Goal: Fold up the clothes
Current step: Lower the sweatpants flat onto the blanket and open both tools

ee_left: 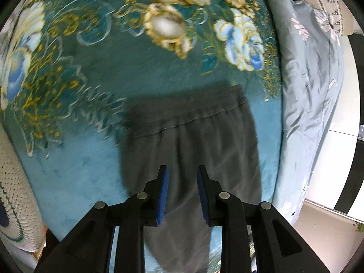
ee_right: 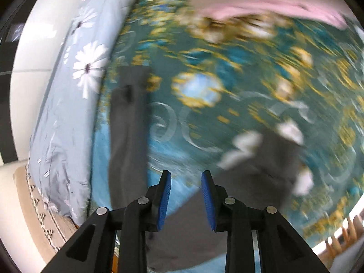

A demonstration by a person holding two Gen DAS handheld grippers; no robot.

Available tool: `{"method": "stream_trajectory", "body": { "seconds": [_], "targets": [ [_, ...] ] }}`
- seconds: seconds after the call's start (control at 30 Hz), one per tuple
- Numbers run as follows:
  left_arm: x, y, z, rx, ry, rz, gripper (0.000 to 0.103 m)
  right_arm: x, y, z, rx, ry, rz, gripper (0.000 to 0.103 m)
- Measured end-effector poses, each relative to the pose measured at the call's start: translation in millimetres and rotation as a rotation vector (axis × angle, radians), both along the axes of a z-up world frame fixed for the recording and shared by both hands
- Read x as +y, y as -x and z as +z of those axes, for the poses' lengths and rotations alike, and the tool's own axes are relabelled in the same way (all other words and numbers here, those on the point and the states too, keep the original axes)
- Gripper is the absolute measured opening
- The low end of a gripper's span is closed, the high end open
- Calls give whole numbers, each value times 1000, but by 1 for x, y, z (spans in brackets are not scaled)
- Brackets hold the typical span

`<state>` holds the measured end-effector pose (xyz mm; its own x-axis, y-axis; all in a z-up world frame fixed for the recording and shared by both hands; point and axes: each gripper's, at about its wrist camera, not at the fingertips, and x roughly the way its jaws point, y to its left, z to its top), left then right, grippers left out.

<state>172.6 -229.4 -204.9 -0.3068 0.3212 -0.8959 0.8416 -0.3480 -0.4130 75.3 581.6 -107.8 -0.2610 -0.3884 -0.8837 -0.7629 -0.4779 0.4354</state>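
Left wrist view has grey trousers [ee_left: 191, 141] at lower centre, long axis vertical, waistband upward, on the blanket [ee_left: 95, 95]. Right wrist view alone shows pink cloth [ee_right: 261, 6] at top. Left gripper [ee_left: 182, 177] and right gripper [ee_right: 186, 182] stand apart, empty.

Grey trousers [ee_left: 193, 136] flat on teal floral blanket [ee_left: 102, 72]

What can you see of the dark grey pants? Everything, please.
The dark grey pants look like soft knit jersey. They lie flat on the teal floral blanket, with the gathered elastic waistband at the far end and a stitched seam below it. Light wrinkles run lengthwise. The cloth runs under the left gripper, whose jaws stand apart with nothing pinched. The right wrist view is blurred; grey fabric shows there too.
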Motion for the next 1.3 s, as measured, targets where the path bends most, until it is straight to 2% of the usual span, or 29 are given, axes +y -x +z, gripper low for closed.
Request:
{"method": "stream_trajectory", "body": {
  "seconds": [0.1, 0.17, 0.27, 0.43, 0.6, 0.77, 0.93, 1.13, 1.23, 1.3],
  "targets": [
    [-2, -17, -13, -41, 12, -26, 27, 12, -37, -5, -42, 2, -59, 30],
    [-1, -22, -24, -75, 31, -79, 27, 16, -58, -6, -69, -11, -80, 30],
    [0, -26, -39, -113, 45, -137, 27, 18, -78, -7, -100, -27, -75, 30],
    [3, -24, -62, -106, 32, -165, 32, 15, -94, -7, -122, -49, -52, 30],
    [5, -8, -73, -102, 35, -193, 33, 10, -97, -9, -116, -60, -25, 40],
    [5, 5, -81, -142, 78, -231, 33, 4, -95, -41, -142, -37, -29, 44],
    [4, 9, -86, -163, 101, -219, 33, 4, -98, -78, -197, -53, -89, 44],
    [11, 13, -93, -161, 119, -204, 37, 7, -101, -100, -210, -56, -137, 44],
    [23, 4, -96, -149, 123, -190, 37, 6, -100, -102, -219, -49, -157, 42],
    [24, 0, -96, -146, 115, -178, 37, 6, -98, -100, -214, -28, -178, 25]
  ]
}}
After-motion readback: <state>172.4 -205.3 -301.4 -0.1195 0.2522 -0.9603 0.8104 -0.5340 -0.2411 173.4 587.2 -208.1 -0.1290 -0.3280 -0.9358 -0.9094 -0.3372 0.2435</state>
